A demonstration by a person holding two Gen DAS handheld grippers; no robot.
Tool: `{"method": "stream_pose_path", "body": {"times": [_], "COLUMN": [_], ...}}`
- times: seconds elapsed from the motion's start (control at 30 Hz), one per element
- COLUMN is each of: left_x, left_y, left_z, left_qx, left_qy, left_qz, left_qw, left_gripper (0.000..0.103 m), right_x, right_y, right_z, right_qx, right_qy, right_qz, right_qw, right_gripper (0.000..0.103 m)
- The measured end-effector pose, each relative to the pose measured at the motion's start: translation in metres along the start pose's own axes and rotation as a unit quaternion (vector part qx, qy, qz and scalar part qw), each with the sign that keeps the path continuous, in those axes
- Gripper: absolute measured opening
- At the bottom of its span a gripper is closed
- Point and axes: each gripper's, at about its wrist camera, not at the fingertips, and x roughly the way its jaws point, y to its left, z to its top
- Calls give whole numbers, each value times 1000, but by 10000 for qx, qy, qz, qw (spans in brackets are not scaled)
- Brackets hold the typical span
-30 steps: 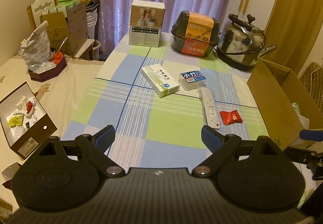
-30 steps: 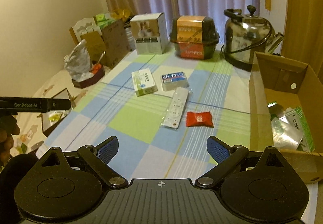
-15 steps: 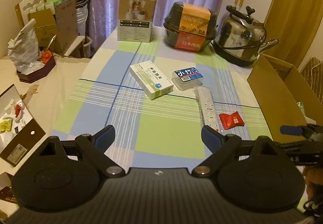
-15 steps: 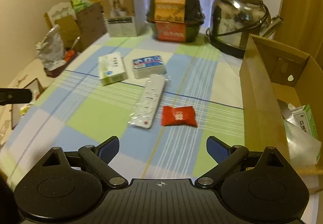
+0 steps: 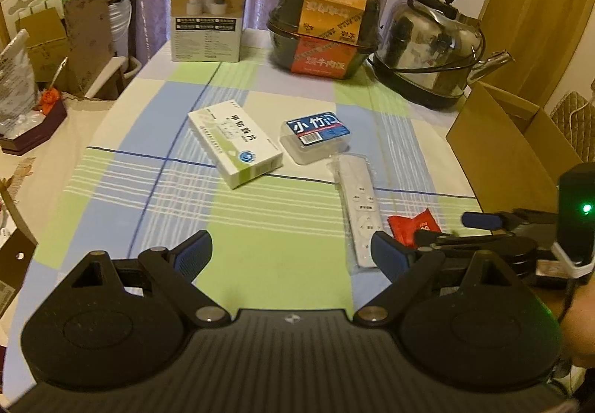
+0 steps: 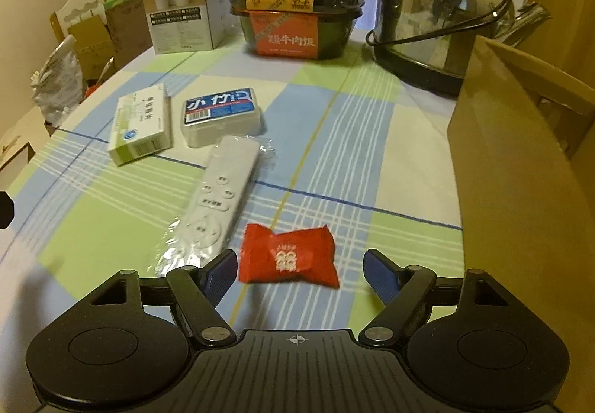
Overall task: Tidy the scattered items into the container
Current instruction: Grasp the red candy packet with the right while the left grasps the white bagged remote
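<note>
Checked tablecloth (image 6: 334, 138) | right claw (image 6: 300, 270) open, straddling red packet (image 6: 288, 257) | left claw (image 5: 292, 251) open | box interior hidden, probably.

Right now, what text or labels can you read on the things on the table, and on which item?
"小竹" on the blue label of the clear plastic box.
"牛肉饭" on the red band of the black food tub.
White medicine box: characters too blurred to read.
Red candy packet, remote, tall carton: print too small.
</note>
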Motion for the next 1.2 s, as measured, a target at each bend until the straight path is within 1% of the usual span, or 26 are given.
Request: {"method": "stream_pose_path", "body": {"times": [0.33,0.6,0.63,0.67,0.73,0.83,1.03,1.2], "left_x": [23,30,31,31,32,34,44,65], "left_y": [2,1,1,0,-1,-3,-17,-39], "left_z": [-2,-5,-5,-4,-4,-2,5,12], "left_qx": [-72,-85,-83,-82,-61,-7,169,383], "left_qy": [149,200,198,197,199,203,179,215], "left_qz": [-6,-5,-12,-19,-22,-32,-141,-342], "left_qw": [9999,9998,9998,9998,9998,9998,9996,9984], "left_gripper": [90,90,90,90,90,90,90,90], "right_x": [33,36,35,34,33,30,15,-7], "right_y": [-2,4,4,4,6,5,0,-6], "right_z": [-5,-7,-8,-8,-9,-8,-17,-33], "right_qx": [5,-2,28,20,-2,10,96,185], "right_qy": [75,-41,-50,-71,-99,-87,21,55], "right_qz": [45,-55,-73,-94,-86,-90,-213,-253], "right_qw": [10000,10000,10000,9999,9999,9999,9997,9995], "right_gripper": [81,81,76,74,64,56,55,55]}}
